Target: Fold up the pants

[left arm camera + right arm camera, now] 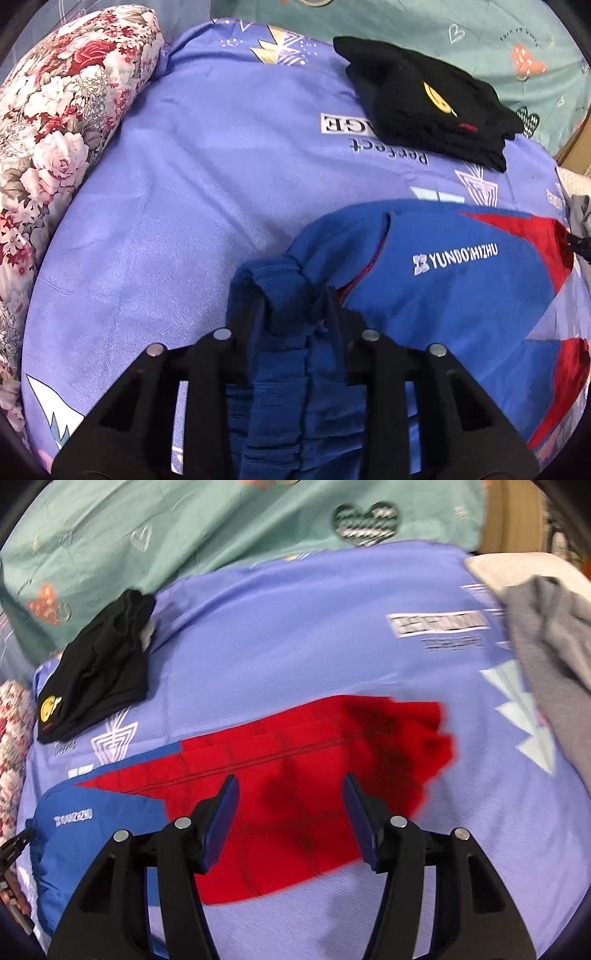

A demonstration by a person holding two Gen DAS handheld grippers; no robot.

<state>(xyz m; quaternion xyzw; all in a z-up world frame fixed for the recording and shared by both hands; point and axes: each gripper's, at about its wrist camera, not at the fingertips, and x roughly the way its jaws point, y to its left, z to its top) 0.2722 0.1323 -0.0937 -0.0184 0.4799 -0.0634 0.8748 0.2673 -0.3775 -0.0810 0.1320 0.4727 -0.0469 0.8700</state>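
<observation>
We are midway through folding the blue and red track pants point(454, 280), which lie across the near part of the lilac printed bedspread point(207, 192), already doubled lengthwise by the look of it. Our left gripper point(295, 317) is clamped on the gathered blue waistband point(284, 295); the ribbed cloth bunches up between the jaws and trails back toward the camera, lifted a little off the bedspread. Our right gripper point(291, 812) hangs over the red leg end point(332, 760) with its jaws standing roughly half apart and nothing between the blue pads point(221, 819); the red cloth lies flat beneath them, untouched.

We judge the step in hand to be carrying the waistband over toward the leg end to halve the length. The next move calls for keeping the left grip firm while we swing the waistband across, and for the right gripper either to pin or to pick up the red hem so the layers line up.

Both grippers point steeply down at the bedspread. A folded black garment point(428, 103) with a yellow smiley patch sits toward the far edge, well apart from the pants. A floral pillow point(62, 122) lines the left edge, a green quilt point(184, 535) lies beyond the far edge, and grey cloth point(550, 657) rests at the right edge.
</observation>
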